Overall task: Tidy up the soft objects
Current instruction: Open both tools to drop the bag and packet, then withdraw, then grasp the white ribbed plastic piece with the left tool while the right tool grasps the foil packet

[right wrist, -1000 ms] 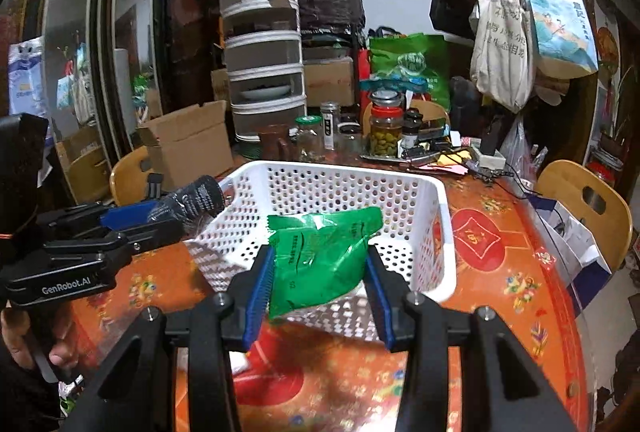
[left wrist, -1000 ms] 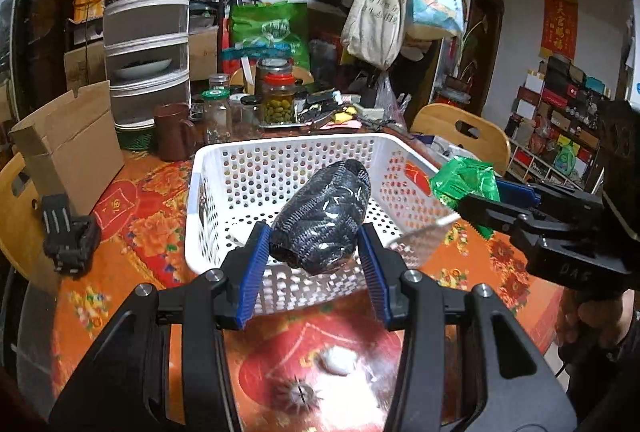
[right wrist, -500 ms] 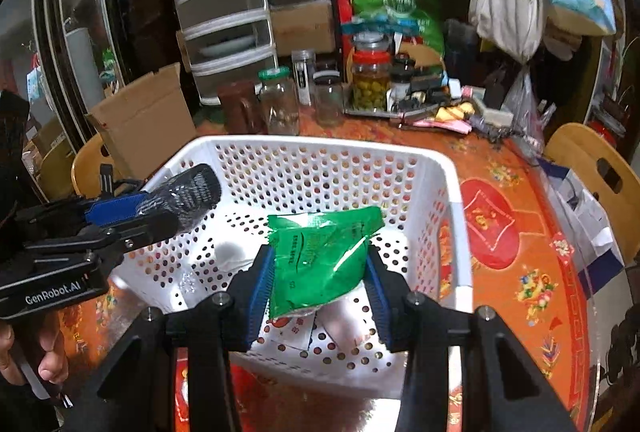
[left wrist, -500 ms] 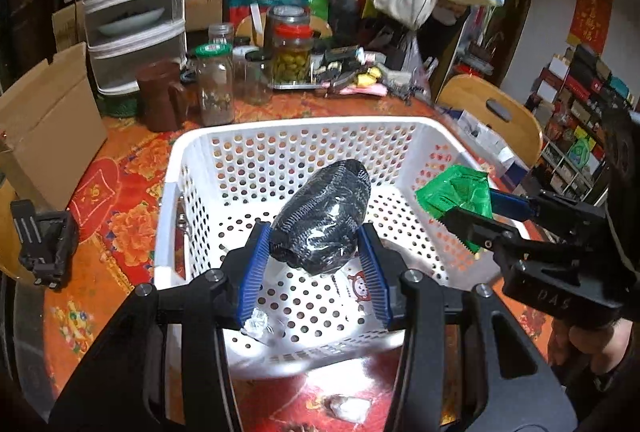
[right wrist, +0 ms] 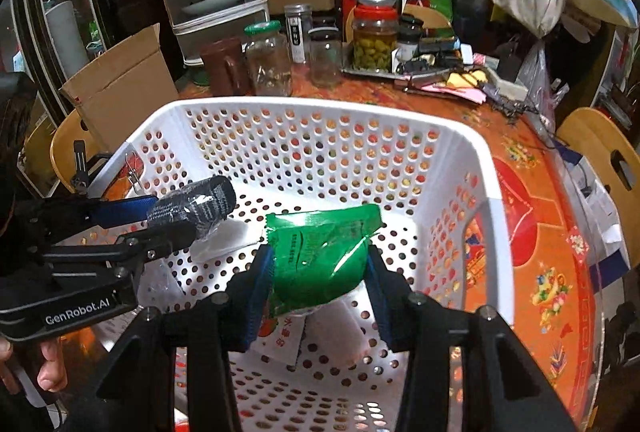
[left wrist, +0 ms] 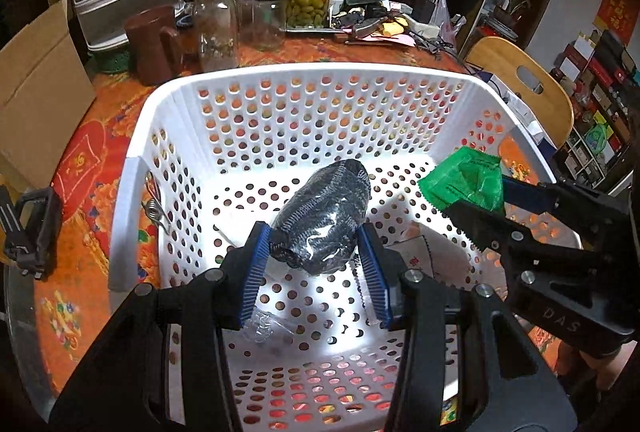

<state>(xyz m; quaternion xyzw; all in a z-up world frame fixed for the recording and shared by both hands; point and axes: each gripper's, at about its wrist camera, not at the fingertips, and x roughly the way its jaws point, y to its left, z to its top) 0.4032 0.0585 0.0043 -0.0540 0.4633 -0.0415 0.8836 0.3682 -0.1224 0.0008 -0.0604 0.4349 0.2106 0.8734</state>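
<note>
Over the white perforated basket (left wrist: 136, 216), the left gripper (left wrist: 316, 256) grips a plastic-wrapped dark sock roll (left wrist: 320, 220) and the right gripper (right wrist: 320, 268) clasps a green packet (right wrist: 320, 252), while only the right wrist view shows a hand (right wrist: 48, 372) at far left.

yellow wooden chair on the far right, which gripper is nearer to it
Right. The right gripper, holding the green packet, is over the basket's side toward the yellow chair; the left gripper, with the dark roll, is over the opposite side.
</note>
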